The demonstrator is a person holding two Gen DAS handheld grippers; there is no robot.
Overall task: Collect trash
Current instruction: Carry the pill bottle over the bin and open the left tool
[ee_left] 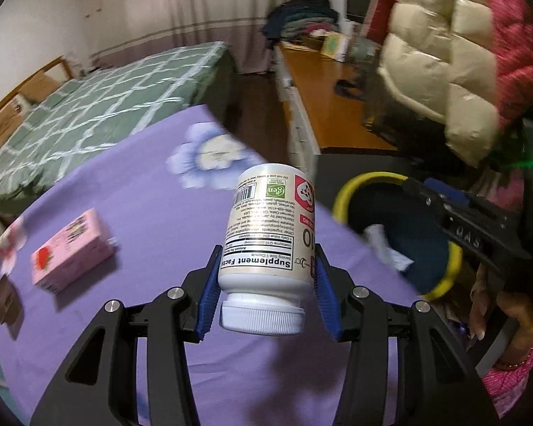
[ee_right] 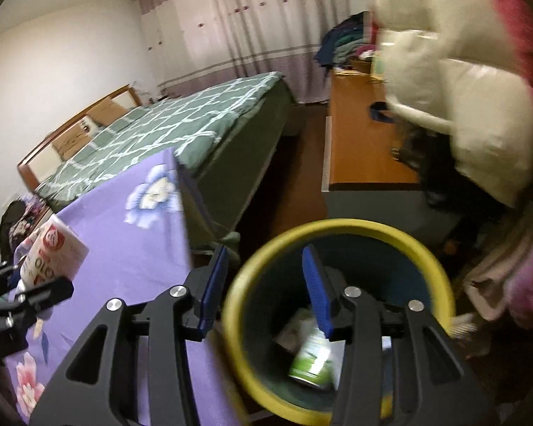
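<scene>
My left gripper is shut on a white supplement bottle, held by its lower body with the white cap toward the camera, above the purple flowered tablecloth. A pink carton lies on the cloth to the left. Beside the table stands a yellow-rimmed bin with white paper inside. My right gripper hangs open over the bin with nothing between its blue pads. A green-labelled can, blurred, is down inside the bin. The bottle also shows at the left of the right wrist view.
A small dark object lies near the table's left edge. A bed with a green checked cover stands behind the table. A wooden sideboard runs along the right. A person's cream padded sleeve and hand are at the right.
</scene>
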